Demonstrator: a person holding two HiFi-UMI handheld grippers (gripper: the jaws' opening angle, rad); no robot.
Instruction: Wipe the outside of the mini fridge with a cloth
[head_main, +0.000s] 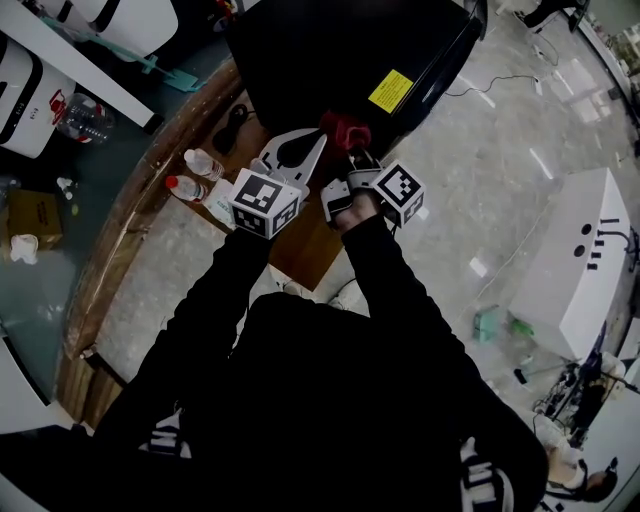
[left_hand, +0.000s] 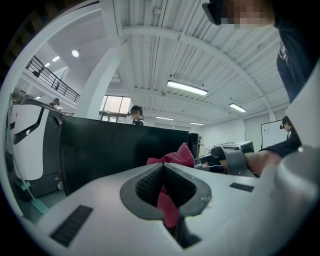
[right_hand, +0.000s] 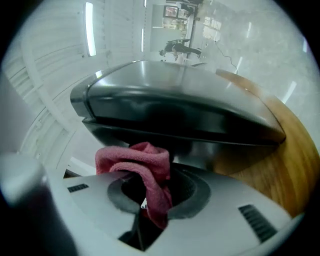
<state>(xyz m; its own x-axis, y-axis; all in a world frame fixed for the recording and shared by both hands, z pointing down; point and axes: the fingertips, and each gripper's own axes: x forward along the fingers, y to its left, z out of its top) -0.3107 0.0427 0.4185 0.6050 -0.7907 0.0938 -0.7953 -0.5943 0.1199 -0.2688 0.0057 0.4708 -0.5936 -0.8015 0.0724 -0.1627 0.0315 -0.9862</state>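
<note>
Room: pale stone floor, a round wooden surface (head_main: 120, 230) with bottles (head_main: 200, 165) on it
Mini fridge (head_main: 330, 50): black, standing on the surface
Cloth (head_main: 345, 128): red, bunched at the fridge's near edge
Left gripper (head_main: 318, 138): fingers clenched on the cloth
Right gripper (head_main: 352, 152): fingers clenched on the cloth too

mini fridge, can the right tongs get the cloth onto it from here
Probably yes: the right tongs hold the cloth just short of the mini fridge, with nothing visible between them.

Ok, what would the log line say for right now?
left gripper: shut on cloth | right gripper: shut on cloth | cloth: bunched at fridge edge | contact: unclear
</note>
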